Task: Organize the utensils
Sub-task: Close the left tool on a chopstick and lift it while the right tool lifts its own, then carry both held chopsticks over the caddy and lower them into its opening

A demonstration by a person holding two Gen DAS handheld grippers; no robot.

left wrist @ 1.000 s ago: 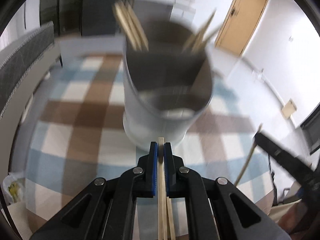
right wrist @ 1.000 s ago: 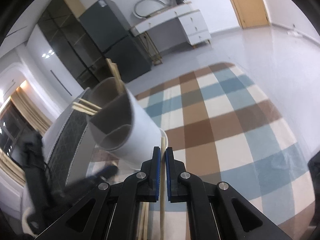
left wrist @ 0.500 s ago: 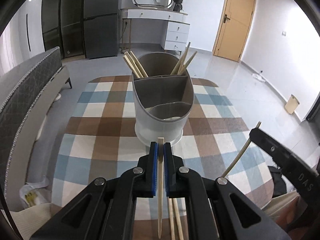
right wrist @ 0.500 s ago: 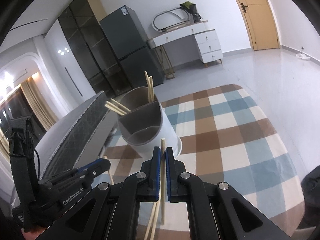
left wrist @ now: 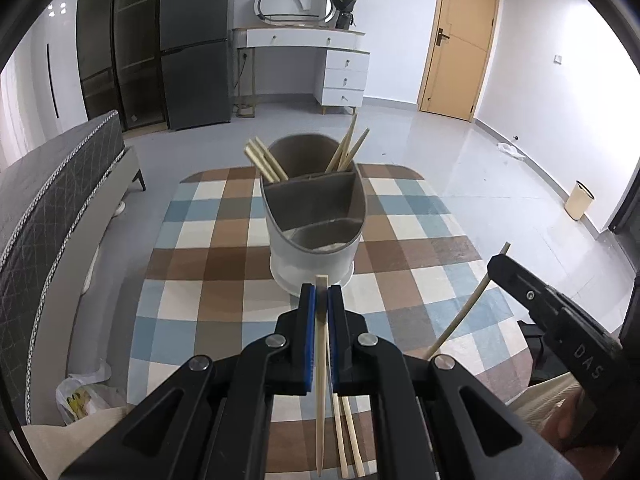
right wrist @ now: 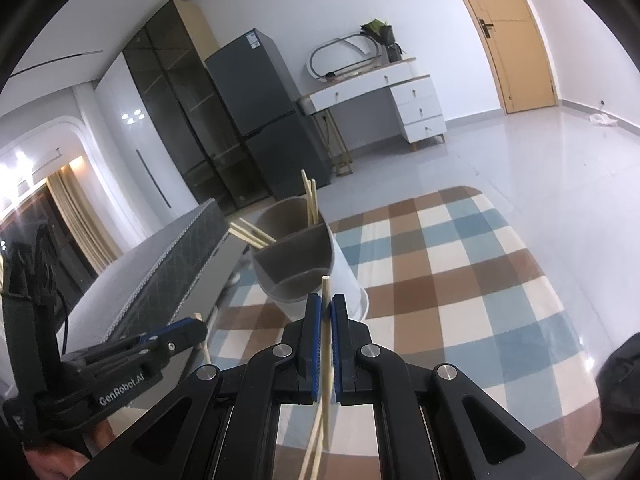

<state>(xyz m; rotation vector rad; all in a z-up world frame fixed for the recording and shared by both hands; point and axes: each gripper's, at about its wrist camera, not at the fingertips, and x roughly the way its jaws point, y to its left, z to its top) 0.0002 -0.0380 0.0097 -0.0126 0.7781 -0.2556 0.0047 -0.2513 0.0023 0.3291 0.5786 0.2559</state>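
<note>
A white utensil holder (left wrist: 314,224) with grey inner compartments stands on the checked tablecloth (left wrist: 200,272). Several wooden chopsticks (left wrist: 266,160) lean in its far compartment. My left gripper (left wrist: 321,294) is shut on a chopstick (left wrist: 321,368), just in front of the holder. My right gripper (right wrist: 326,306) is shut on another chopstick (right wrist: 327,344), to the right of the holder (right wrist: 304,264). The right gripper also shows in the left wrist view (left wrist: 520,280). Two loose chopsticks (left wrist: 348,436) lie on the cloth under the left gripper.
A grey quilted sofa (left wrist: 48,208) runs along the table's left side. A plastic bag (left wrist: 82,392) lies on the floor at the lower left. A fridge (left wrist: 196,44), a white dresser (left wrist: 308,64) and a door (left wrist: 456,40) stand far behind.
Both grippers have drawn back from the holder, which now looks smaller and farther. Each still holds its chopstick.
</note>
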